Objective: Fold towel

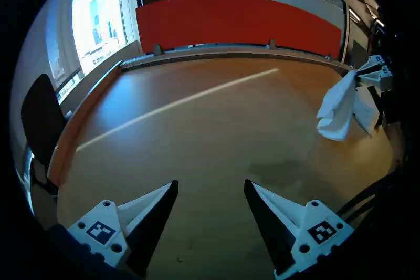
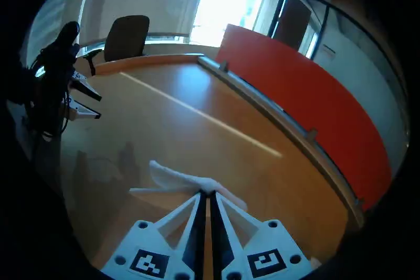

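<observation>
Office, wood table (image 1: 210,122), red partition (image 1: 236,22) at 12 | L gripper (image 1: 211,188) spread, empty, over table | R gripper (image 2: 207,194) pressed together on towel (image 2: 178,180) edge; in left gripper view towel hangs bunched at 3 | risk: one-pt pinch may slip; bunched cloth hides corners from L gripper, so fold may go crooked

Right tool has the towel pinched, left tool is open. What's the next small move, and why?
Probably bring the left tool across to the hanging towel and grip a free lower corner. The right tool is shut on one part, so the towel hangs bunched over the table, while the left tool is open and empty. A second grip should let you spread it.
</observation>
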Action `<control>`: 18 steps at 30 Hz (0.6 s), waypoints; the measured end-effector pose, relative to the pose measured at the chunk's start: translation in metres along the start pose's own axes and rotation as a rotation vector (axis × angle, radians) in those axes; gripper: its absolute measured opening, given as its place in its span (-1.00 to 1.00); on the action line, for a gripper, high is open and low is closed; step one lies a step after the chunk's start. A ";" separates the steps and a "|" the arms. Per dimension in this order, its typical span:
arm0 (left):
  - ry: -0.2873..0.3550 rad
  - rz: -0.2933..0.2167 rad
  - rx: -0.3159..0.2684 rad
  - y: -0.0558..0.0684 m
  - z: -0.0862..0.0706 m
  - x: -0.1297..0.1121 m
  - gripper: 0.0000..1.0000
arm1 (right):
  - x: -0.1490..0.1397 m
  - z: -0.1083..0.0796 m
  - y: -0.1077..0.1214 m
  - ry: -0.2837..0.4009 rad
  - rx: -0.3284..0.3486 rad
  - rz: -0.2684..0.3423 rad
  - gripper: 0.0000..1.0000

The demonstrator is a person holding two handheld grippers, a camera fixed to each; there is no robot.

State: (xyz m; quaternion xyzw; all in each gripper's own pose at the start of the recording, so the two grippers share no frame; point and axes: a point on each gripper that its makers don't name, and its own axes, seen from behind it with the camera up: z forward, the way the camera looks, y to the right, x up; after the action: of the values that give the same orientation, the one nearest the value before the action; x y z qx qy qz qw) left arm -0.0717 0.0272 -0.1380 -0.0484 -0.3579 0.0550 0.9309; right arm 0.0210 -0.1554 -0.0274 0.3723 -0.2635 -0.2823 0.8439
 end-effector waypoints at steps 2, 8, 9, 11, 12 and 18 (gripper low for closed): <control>0.002 0.000 -0.001 0.001 0.000 0.001 0.85 | 0.002 -0.003 0.004 0.004 -0.008 0.000 -0.91; 0.008 0.004 -0.006 0.003 -0.001 0.004 0.85 | 0.002 -0.009 0.016 0.009 -0.034 0.006 -0.90; 0.008 0.005 -0.006 0.003 -0.001 0.004 0.85 | 0.002 -0.010 0.018 0.010 -0.038 0.007 -0.90; 0.008 0.006 -0.007 0.003 -0.001 0.004 0.85 | 0.002 -0.012 0.021 0.012 -0.046 0.009 -0.90; 0.009 0.007 -0.007 0.004 -0.001 0.005 0.85 | 0.002 -0.013 0.023 0.013 -0.049 0.011 -0.90; 0.010 0.012 -0.008 0.004 -0.001 0.006 0.85 | 0.003 -0.021 0.036 0.019 -0.070 0.021 -0.90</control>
State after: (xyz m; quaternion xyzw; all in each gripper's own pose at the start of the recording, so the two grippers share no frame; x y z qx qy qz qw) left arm -0.0665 0.0315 -0.1355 -0.0547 -0.3530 0.0590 0.9321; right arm 0.0464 -0.1268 -0.0108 0.3426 -0.2495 -0.2791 0.8617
